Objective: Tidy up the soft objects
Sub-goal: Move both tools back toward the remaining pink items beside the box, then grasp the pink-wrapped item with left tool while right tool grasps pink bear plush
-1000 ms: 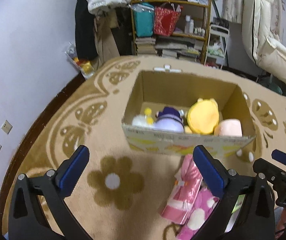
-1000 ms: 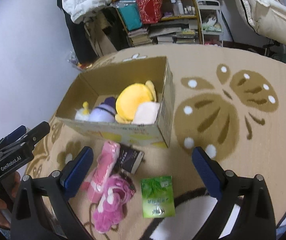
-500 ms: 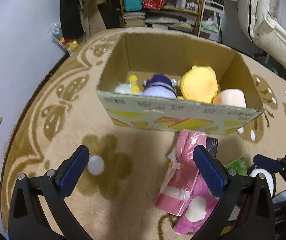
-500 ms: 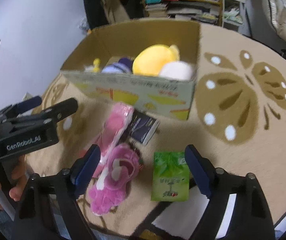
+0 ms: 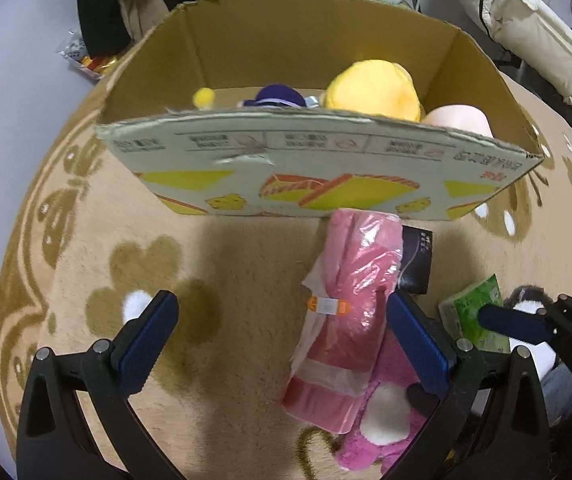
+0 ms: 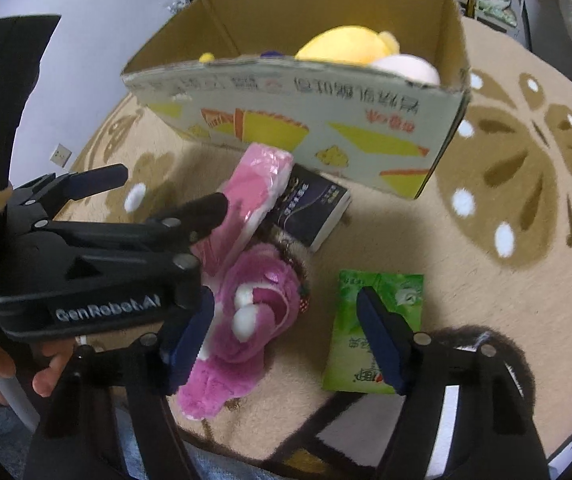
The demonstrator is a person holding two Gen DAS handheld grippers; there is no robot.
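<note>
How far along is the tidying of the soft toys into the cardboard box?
Partly done: a yellow plush, a purple one and a pale pink one sit in the cardboard box. Nothing is held; the right claw is closing around the pink plush toy. That toy and the wrapped pink bundle remain on the rug.

The left hand-held gripper (image 5: 282,344) hangs open over the wrapped pink bundle (image 5: 350,308) before the cardboard box (image 5: 318,168).
</note>
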